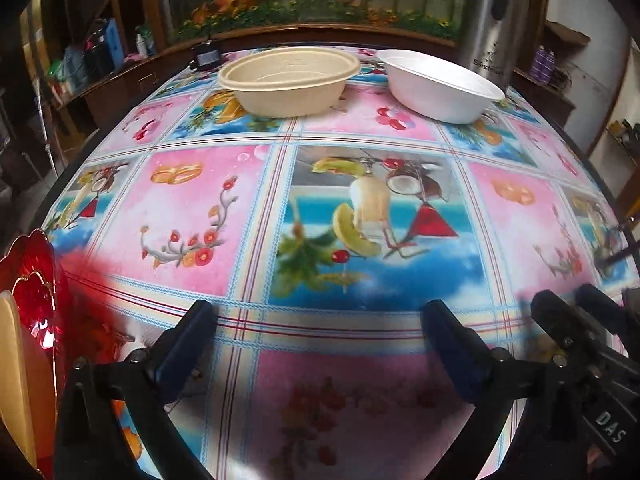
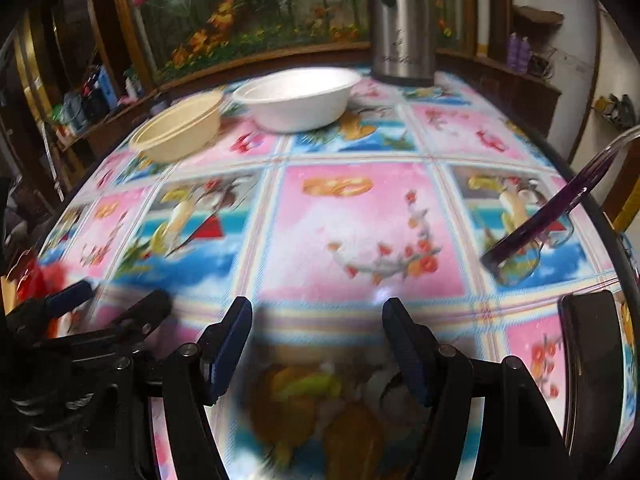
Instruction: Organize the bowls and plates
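Observation:
A beige bowl (image 1: 288,80) (image 2: 180,128) and a white bowl (image 1: 440,84) (image 2: 298,96) stand side by side and apart at the far end of the table. A red glass plate (image 1: 36,300) sits at the near left edge with a beige plate (image 1: 16,380) against it. My left gripper (image 1: 320,316) (image 2: 116,298) hovers open over the tablecloth, nothing between its fingers. My right gripper (image 2: 316,316) (image 1: 568,298) is close beside it on the right, also open and holding nothing. Both are well short of the bowls.
A steel thermos (image 1: 492,20) (image 2: 400,20) stands behind the white bowl at the far right. A pair of glasses (image 2: 540,232) lies near the right edge, and a dark flat object (image 2: 592,360) lies closer. The table (image 1: 180,200) has a fruit-print cloth.

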A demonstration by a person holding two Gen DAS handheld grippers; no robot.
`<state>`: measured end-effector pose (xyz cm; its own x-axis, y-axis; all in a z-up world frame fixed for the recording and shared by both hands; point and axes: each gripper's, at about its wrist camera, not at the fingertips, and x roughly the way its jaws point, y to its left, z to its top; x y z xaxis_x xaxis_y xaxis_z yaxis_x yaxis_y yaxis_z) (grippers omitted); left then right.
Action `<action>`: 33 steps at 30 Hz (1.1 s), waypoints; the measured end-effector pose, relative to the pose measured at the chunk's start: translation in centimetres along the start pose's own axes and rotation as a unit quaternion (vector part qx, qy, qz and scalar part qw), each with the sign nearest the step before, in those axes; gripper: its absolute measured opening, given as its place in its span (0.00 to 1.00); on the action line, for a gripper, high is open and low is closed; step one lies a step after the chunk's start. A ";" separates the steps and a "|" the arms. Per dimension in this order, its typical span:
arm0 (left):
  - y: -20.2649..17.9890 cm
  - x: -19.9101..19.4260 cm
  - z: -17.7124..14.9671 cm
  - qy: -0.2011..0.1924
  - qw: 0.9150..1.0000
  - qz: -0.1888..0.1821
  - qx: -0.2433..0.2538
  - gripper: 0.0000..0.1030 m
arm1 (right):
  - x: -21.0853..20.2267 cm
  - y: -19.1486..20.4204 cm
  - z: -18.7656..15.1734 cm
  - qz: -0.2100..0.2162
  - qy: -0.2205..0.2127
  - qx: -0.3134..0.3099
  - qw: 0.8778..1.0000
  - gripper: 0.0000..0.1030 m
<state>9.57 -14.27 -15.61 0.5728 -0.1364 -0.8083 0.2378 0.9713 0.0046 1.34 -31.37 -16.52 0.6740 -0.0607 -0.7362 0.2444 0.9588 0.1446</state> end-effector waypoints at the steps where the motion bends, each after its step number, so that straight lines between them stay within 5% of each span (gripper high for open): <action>1: 0.0 -0.1 0.0 0.000 1.000 0.000 0.000 1.00 | 0.0 -0.2 0.1 0.006 -0.001 0.004 1.000 0.75; 7: 0.0 -0.1 0.0 0.000 1.000 -0.001 0.000 1.00 | 0.5 0.0 0.3 0.026 0.004 -0.006 1.000 0.89; 23: 0.1 0.0 -0.1 0.000 1.000 0.000 0.000 1.00 | 0.1 -0.6 0.4 0.060 0.000 0.006 0.998 0.93; 33: 0.1 0.0 0.0 0.000 1.000 0.000 0.000 1.00 | 0.0 0.3 -0.1 0.036 0.006 -0.013 0.999 0.93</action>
<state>9.55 -14.12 -15.62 0.5726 -0.1372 -0.8083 0.2388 0.9711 0.0043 1.33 -31.05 -16.53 0.6803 0.0117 -0.7329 0.1769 0.9677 0.1796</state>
